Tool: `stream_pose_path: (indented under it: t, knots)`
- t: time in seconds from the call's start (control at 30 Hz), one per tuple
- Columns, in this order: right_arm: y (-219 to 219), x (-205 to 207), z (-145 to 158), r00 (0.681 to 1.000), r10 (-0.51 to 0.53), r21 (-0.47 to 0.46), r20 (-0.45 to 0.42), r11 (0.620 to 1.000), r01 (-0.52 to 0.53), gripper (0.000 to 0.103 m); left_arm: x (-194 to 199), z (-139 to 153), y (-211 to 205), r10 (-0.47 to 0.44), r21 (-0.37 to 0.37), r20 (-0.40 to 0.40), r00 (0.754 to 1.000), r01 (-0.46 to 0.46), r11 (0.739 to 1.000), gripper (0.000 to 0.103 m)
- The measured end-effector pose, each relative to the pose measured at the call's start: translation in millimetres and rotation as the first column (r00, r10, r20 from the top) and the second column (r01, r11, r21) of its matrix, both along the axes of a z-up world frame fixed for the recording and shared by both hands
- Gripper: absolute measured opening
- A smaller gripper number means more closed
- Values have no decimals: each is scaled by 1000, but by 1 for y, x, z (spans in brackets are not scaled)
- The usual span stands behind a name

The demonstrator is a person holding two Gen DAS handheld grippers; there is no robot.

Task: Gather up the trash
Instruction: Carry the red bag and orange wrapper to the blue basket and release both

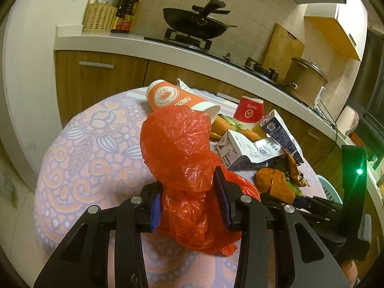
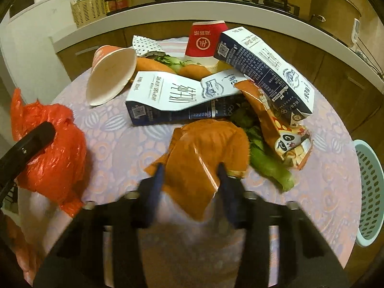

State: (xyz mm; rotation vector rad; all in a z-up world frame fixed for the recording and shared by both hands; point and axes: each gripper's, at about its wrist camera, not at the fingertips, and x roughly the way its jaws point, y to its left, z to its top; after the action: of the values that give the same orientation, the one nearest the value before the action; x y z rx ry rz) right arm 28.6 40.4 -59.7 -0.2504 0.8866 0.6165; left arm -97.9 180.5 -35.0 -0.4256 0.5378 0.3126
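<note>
My left gripper (image 1: 188,187) is shut on a crumpled red plastic bag (image 1: 177,144), which bulges up between its blue pads above the patterned tablecloth (image 1: 96,148). In the right wrist view my right gripper (image 2: 190,170) is shut on a creased orange wrapper (image 2: 204,148) at the near edge of a trash pile. The pile holds a tipped orange paper cup (image 2: 112,79), a red cup (image 2: 204,43), two dark-blue and white cartons (image 2: 172,96) (image 2: 264,64), a panda snack bag (image 2: 285,139), carrots (image 2: 153,64) and a green stalk (image 2: 271,165). The red bag (image 2: 52,151) lies at the left.
A pale green perforated basket (image 2: 369,192) stands beyond the table's right edge. Behind the table runs a kitchen counter (image 1: 134,43) with a wok (image 1: 194,21), a pot (image 1: 307,76), bottles and a utensil holder (image 1: 98,16).
</note>
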Motion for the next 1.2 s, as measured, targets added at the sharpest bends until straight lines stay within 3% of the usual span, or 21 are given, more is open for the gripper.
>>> stream_pose_path:
  t: [0.1, 0.17, 0.5, 0.7, 0.9, 1.2]
  knots:
    - [-10, -4, 5, 1000, 17, 53, -3, 998, -17, 24, -3, 2, -3, -3, 6, 7, 1000, 2, 1000, 37]
    - [-22, -10, 12, 1000, 29, 87, -6, 996, -28, 14, -5, 6, -5, -7, 7, 14, 1000, 7, 1000, 37]
    - [-69, -32, 54, 997, 52, 193, 57, 979, -63, 14, -6, 41, -38, -84, 48, 83, 993, 80, 996, 37]
    - [-114, -25, 76, 994, -26, 220, 104, 976, 3, 14, 16, 56, -73, -168, 78, 93, 981, 161, 984, 37]
    - [-176, -4, 85, 977, -161, 219, 140, 967, 128, 14, 54, 67, -125, -286, 111, 90, 954, 276, 955, 37]
    - [-275, 43, 80, 918, -374, 209, 134, 916, 343, 14, 129, 73, -214, -476, 115, 54, 878, 468, 876, 37]
